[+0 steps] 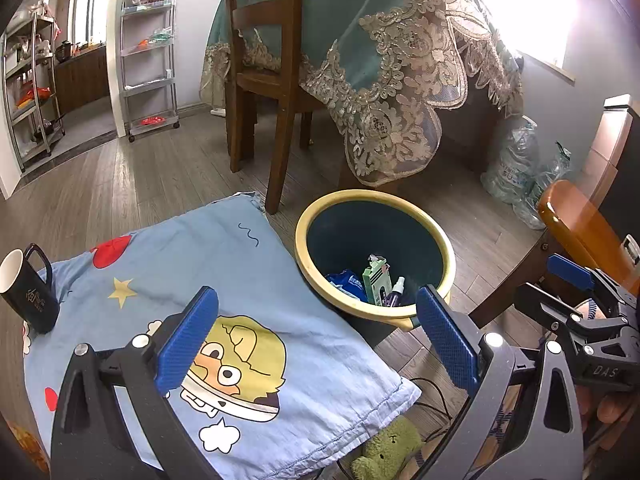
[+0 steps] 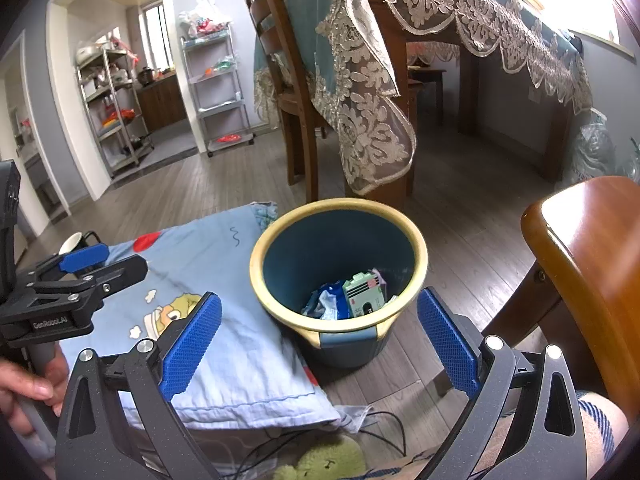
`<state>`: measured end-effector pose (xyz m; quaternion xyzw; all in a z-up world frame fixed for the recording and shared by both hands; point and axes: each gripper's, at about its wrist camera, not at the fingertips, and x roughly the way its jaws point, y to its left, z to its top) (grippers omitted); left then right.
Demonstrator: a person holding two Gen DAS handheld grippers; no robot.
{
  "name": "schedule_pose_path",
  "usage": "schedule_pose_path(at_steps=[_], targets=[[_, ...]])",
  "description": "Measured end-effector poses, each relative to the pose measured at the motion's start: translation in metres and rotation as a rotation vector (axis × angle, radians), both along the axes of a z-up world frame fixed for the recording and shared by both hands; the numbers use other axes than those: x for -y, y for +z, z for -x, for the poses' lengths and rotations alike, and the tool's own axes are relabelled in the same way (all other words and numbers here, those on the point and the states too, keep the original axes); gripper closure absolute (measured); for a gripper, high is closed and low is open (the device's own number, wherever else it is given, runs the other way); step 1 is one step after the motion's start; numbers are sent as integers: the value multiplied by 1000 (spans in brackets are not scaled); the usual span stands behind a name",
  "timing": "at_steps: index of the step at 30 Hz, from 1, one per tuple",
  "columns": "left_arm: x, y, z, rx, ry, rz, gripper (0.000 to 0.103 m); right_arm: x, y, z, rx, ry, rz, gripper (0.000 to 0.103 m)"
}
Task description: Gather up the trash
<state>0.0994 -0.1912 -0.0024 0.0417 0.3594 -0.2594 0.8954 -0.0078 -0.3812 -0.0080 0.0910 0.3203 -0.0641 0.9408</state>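
Observation:
A dark blue trash bin with a yellow rim (image 1: 440, 248) (image 2: 416, 240) stands on the floor beside a low table covered by a blue cartoon cloth (image 1: 248, 272) (image 2: 216, 264). Inside lie a green-white box (image 1: 376, 280) (image 2: 362, 296), a blue wrapper (image 1: 346, 280) (image 2: 326, 300) and a small spray bottle (image 1: 394, 292). My left gripper (image 1: 316, 332) is open and empty over the cloth's right part, near the bin. My right gripper (image 2: 318, 336) is open and empty just in front of the bin. The right gripper also shows at the right edge of the left wrist view (image 1: 572, 280), and the left gripper at the left edge of the right wrist view (image 2: 84, 260).
A black mug with a white inside (image 1: 28, 288) stands on the cloth's left corner. A wooden chair (image 1: 264, 80) and a table with a teal lace cloth (image 1: 380, 60) stand behind the bin. An orange wooden chair (image 2: 580, 264) is on the right. A green plush toy (image 1: 388, 452) lies below.

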Motion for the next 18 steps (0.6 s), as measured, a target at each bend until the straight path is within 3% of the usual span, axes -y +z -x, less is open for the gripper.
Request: schedule_pose_path(at_steps=[18], targets=[[1,-2,2,0,-5,-4,6,0,0,0,0,0,-1,6]])
